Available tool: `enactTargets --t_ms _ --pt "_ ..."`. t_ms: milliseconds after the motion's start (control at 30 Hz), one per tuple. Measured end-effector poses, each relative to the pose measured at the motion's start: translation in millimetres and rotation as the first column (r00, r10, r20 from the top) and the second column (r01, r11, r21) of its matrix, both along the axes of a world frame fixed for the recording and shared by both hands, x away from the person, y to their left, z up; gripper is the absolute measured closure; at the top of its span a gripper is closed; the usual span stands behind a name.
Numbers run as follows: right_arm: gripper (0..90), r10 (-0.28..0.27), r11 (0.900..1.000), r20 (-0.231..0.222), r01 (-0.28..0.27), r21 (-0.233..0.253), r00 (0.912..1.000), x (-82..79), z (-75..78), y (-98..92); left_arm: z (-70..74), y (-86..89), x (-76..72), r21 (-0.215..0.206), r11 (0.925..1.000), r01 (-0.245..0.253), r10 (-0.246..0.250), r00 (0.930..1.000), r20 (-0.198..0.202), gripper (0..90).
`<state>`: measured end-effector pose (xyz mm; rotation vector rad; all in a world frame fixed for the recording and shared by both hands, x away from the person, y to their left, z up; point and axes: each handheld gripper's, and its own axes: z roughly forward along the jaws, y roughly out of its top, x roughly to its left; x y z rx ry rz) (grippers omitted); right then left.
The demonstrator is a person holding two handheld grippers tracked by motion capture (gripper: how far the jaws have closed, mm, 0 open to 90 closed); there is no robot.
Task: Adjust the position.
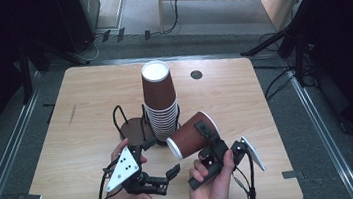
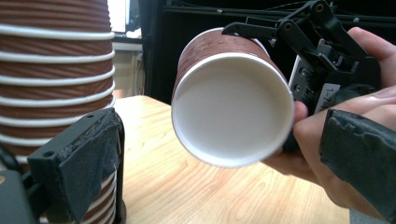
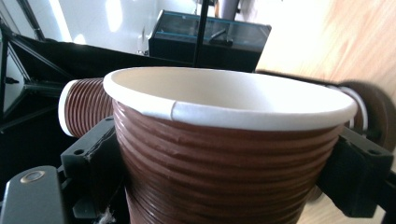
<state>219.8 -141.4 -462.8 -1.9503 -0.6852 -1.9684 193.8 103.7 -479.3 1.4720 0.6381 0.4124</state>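
Note:
A single brown ribbed paper cup (image 1: 191,135) lies tilted on its side above the table, with my right gripper (image 1: 207,141) shut on it. Its jaws press both sides of the cup (image 3: 224,154) just below the white rim. A tall stack of upside-down brown cups (image 1: 161,106) stands on a black wire holder (image 1: 135,128) at the table's middle. My left gripper (image 1: 163,156) stands open beside the holder's base, jaws wide apart. The held cup's round white end (image 2: 232,114) faces it a short way off. The cup stack (image 2: 56,84) rises close at the left.
The wooden table (image 1: 79,100) has a small dark round hole (image 1: 196,74) near its far edge. Black stands and cables sit on the floor at the right (image 1: 283,37) and left (image 1: 25,66). The table's front edge lies just under both hands.

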Motion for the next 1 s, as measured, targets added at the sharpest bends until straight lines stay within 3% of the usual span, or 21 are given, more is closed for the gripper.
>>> enactTargets --t_ms 233,500,733,833,1000 --pt "12.4 -0.015 0.993 0.043 0.02 -0.12 0.999 4.2 1.7 -1.4 -1.9 9.4 -2.0 -0.002 1.0 -0.008 0.008 0.9994 -0.033 0.0" --pt "12.4 -0.008 0.968 0.111 0.036 -0.25 0.9938 8.3 5.0 -0.5 -2.8 25.7 -5.3 -0.021 0.9985 -0.051 0.049 0.9973 -0.054 0.0" --pt "12.4 0.008 0.929 0.161 0.052 -0.366 0.9869 11.0 5.3 -3.4 -4.0 38.2 -6.5 -0.031 0.9959 -0.085 0.082 0.9942 -0.07 0.0" --pt "12.4 -0.004 0.905 0.166 0.074 -0.418 0.9861 12.2 4.7 -6.9 -5.1 41.7 -6.8 -0.034 0.9948 -0.096 0.094 0.9929 -0.073 0.0" --pt "12.3 -0.012 0.895 0.186 0.093 -0.437 0.9825 14.6 3.6 -11.9 -6.0 47.9 -7.7 -0.033 0.9929 -0.115 0.112 0.9905 -0.081 0.0"
